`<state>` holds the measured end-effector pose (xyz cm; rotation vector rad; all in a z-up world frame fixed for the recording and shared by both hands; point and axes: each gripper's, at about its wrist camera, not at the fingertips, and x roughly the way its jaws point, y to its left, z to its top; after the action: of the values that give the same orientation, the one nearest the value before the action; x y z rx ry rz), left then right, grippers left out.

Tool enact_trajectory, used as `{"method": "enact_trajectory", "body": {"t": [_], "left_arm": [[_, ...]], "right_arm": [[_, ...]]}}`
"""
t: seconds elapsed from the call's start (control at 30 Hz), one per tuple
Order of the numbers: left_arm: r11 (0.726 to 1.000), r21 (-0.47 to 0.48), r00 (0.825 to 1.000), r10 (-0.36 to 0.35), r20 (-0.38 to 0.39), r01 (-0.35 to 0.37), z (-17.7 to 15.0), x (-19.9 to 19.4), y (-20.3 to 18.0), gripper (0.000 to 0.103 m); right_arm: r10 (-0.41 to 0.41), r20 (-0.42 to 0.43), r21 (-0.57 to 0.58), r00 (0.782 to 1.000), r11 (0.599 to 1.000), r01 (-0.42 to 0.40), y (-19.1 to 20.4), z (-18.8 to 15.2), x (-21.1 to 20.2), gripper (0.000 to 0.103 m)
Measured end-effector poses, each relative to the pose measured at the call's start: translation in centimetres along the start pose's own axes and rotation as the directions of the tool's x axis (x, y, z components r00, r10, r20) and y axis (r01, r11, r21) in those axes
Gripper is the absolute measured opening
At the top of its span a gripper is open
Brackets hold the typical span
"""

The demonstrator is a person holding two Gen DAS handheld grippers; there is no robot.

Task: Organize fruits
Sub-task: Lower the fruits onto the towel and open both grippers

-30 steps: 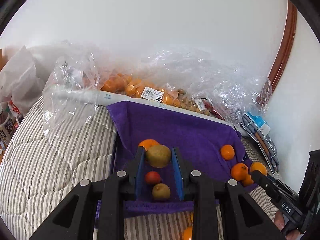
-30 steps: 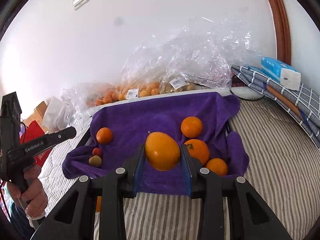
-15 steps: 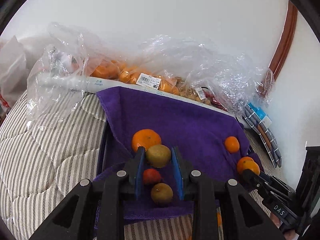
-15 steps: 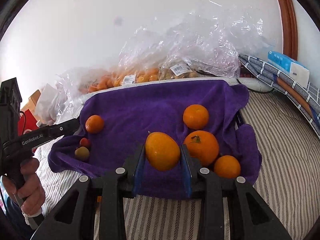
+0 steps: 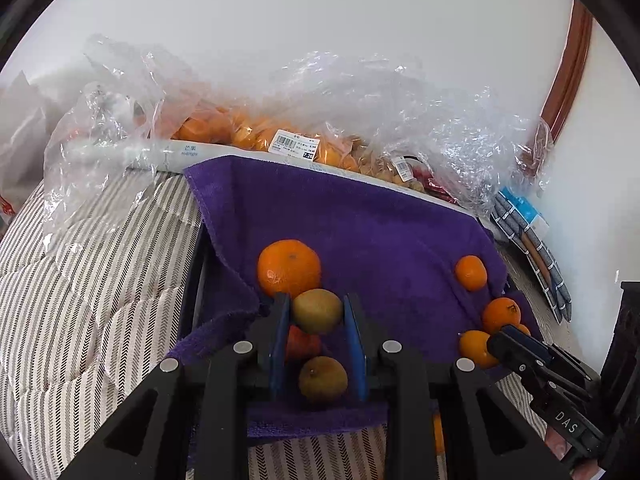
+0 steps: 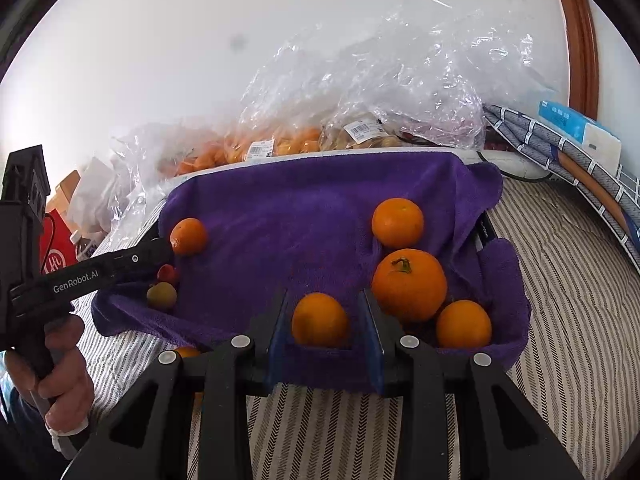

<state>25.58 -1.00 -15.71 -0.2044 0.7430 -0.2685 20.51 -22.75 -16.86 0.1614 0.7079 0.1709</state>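
Striped bed (image 6: pixel 560 320) w/ purple towel (image 6: pixel 300 216) & clear fruit bags (image 5: pixel 360 120) on it.

Both fisheye views sit just behind their own fingers, angled down, close over the purple towel (image 5: pixel 360 232). Left wrist view looks from the towel's near-left corner toward the wall; right wrist view from its near-right edge. Shared: the towel (image 6: pixel 304 216), plastic bags (image 5: pixel 360 120) behind it, striped bedding (image 6: pixel 560 280). Each view catches the other gripper at its edge.

purple towel (image 6: pixel 304 216), orange fruit (image 6: pixel 320 320), brown kiwi (image 5: pixel 317 311), striped bedding (image 5: pixel 100 264)
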Motion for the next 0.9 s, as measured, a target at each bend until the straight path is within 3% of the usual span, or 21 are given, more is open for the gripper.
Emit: {"method": "enact_trajectory", "body": {"t": [0.23, 0.5, 0.6, 0.73, 0.9], "left_arm": [[1.0, 0.025, 1.0, -0.001, 0.001, 0.001, -0.1, 0.0, -0.4, 0.026], [0.999, 0.035, 1.0, -0.012, 0.011, 0.011, -0.2, -0.3, -0.6, 0.026], [0.999, 0.036, 1.0, -0.02, 0.023, 0.019, -0.2, -0.6, -0.6, 0.032], [0.999, 0.042, 0.998, 0.006, 0.062, -0.009, -0.4, -1.5, -0.7, 0.033], [0.997, 0.071, 0.995, 0.031, 0.098, -0.038, -0.8, -2.6, -1.0, 0.035]], "right_arm": [[-0.014, 0.045, 0.011, 0.999, 1.0, 0.013, -0.2, 0.1, -0.8, 0.048], [-0.051, 0.111, -0.014, 0.992, 0.999, 0.053, 0.4, -0.2, -2.2, 0.049], [-0.053, 0.138, -0.014, 0.989, 0.998, 0.056, 0.3, -0.2, -2.8, 0.051], [-0.093, 0.127, 0.005, 0.988, 0.996, 0.093, 0.2, -0.2, -3.1, 0.052], [-0.062, 0.076, 0.044, 0.995, 0.997, 0.058, 0.7, -0.5, -3.7, 0.052]]}}
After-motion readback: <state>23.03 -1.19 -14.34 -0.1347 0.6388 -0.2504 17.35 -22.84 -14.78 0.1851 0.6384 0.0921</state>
